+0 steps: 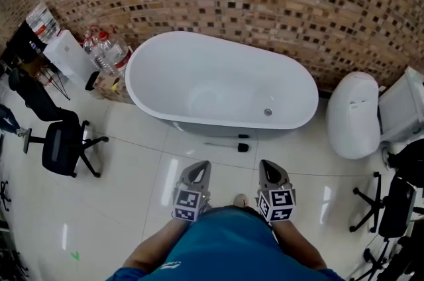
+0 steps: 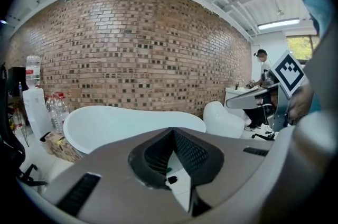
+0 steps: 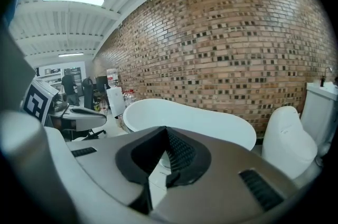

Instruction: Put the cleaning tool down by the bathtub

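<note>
Since the cleaning tool (image 1: 226, 146) is found lying flat on the floor (image 1: 132, 180), just beside the near side of the bathtub (image 1: 218, 74) with its dark head toward the right, the put-down step can pretty much be called done, imo. Nothing is held by either gripper. The left gripper (image 1: 198, 168) and the right gripper (image 1: 270, 167) are both kept close to the body, side by side, pointed toward the tub and well apart from the tool.

In the left gripper view the fingers (image 2: 195, 154) are seen closed tip to tip with nothing pinched between them. Same deal in the right gripper view: the fingers (image 3: 182, 154) are shut together and empty, and only the tub and the brick wall are seen past them.

So not much is called for next, as far as can be judged. At most a quick look could be given to check that the tool is close enough to the tub and not left where it gets stepped on. If a nudge were wanted, one gripper would have to be opened, brought down to floor level and closed across that thin handle. That is probably fiddly, since the handle is lying flush on smooth tile. Otherwise the tool is best left alone.
</note>
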Tool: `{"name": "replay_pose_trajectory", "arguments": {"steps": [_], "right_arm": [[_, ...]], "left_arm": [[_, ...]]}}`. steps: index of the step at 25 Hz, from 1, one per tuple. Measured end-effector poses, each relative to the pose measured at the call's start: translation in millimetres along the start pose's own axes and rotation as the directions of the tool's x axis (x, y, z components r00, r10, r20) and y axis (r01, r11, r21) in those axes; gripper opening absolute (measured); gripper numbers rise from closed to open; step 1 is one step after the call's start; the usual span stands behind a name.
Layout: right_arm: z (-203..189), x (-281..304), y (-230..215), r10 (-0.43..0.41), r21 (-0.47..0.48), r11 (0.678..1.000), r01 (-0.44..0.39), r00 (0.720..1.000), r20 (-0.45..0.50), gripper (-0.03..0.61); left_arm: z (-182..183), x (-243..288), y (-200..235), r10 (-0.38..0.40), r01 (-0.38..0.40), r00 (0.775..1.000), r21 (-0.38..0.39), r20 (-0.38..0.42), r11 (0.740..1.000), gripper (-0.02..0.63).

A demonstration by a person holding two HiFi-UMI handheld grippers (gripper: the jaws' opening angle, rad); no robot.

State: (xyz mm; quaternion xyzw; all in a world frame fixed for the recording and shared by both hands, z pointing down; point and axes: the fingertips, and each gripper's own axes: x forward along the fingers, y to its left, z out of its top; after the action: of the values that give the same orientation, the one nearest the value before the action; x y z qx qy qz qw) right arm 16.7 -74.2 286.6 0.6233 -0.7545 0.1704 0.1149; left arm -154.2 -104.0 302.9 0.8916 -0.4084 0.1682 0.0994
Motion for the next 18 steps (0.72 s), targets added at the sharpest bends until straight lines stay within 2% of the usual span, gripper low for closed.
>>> {"name": "replay_pose_trajectory", "arguments": {"steps": [6, 18], "right_arm": [[2, -3, 26, 0.03, -0.046, 0.998, -0.03, 0.999, -0.012, 0.012], [-3, -3, 46, 0.033, -0.05, 0.998, -0.034, 0.999, -0.022, 0.012]], "left_arm": [[5, -17, 7, -0.012, 0.012, 1.0, 0.007, 0.019, 1.0, 0.002], [0, -30, 12, -0.03, 0.03, 0.999, 0.006, 0.022, 1.0, 0.002]]}}
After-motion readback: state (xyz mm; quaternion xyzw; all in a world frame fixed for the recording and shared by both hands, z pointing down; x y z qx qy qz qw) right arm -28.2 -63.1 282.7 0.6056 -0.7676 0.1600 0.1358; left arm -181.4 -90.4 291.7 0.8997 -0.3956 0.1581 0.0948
